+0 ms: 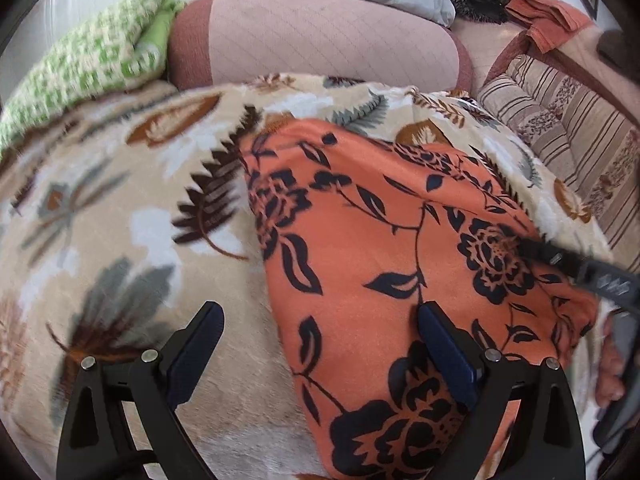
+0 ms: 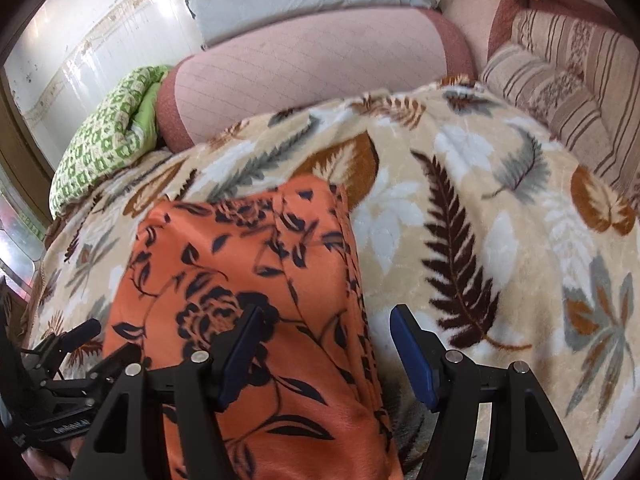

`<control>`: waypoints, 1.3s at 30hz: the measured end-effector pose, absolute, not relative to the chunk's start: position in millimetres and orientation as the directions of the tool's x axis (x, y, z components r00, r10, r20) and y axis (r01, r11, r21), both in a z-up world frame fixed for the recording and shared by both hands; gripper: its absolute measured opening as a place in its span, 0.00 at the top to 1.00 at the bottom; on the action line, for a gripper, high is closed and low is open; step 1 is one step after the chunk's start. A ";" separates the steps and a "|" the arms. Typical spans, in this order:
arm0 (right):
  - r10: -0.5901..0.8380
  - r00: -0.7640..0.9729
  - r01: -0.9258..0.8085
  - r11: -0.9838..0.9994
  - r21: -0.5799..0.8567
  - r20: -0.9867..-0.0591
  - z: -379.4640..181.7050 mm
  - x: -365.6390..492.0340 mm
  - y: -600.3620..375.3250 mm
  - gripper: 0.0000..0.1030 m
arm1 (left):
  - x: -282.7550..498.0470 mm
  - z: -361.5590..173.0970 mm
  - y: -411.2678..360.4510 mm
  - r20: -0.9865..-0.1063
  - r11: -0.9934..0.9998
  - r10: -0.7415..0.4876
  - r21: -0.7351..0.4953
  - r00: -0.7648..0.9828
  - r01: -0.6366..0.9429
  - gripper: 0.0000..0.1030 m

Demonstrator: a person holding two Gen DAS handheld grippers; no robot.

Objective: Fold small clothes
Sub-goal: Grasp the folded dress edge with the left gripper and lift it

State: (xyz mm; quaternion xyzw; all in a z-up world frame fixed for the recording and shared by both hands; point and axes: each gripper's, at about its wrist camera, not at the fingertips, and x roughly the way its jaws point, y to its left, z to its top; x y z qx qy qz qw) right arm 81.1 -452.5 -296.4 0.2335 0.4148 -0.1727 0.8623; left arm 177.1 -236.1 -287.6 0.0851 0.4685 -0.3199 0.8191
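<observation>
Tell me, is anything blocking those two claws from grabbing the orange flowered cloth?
Nothing visible is. The orange cloth lies exposed on the leaf-print blanket. The left claw is open over its left edge, and the right claw is open over its right edge.

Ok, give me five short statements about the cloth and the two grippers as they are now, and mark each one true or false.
1. The orange cloth has a dark flower print. True.
2. The left gripper is clamped shut on the cloth. False: its jaws stand wide apart, with one finger over the cloth and the other over the blanket.
3. The cloth lies on a leaf-patterned blanket. True.
4. The right gripper is shut. False: its jaws are open, straddling the cloth's right edge.
5. A green checked bundle sits on top of the orange cloth. False: it lies apart, at the blanket's far left, beside a pink cushion.
</observation>
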 end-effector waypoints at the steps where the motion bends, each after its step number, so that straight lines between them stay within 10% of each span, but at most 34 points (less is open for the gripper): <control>1: -0.071 0.567 0.493 0.827 0.269 -0.821 -306.1 83.4 -456.7 0.32 | 178.6 -289.8 -235.6 -0.827 0.776 -0.455 -0.187 0.330 0.603 0.05; 23: 0.318 0.647 0.391 0.642 0.659 -0.693 -347.2 99.9 -471.0 0.28 | 188.2 -312.9 -236.4 -0.780 0.658 -0.624 -0.495 0.042 0.567 0.05; 30: 0.321 0.664 0.395 0.617 0.681 -0.676 -345.5 88.9 -465.7 0.48 | 186.8 -304.3 -224.6 -0.753 0.655 -0.651 -0.488 0.102 0.576 0.43; 39: 0.187 0.697 0.353 0.751 0.558 -0.693 -289.7 90.1 -433.2 0.63 | 180.5 -282.1 -213.7 -0.743 0.658 -0.649 -0.440 0.164 0.611 0.57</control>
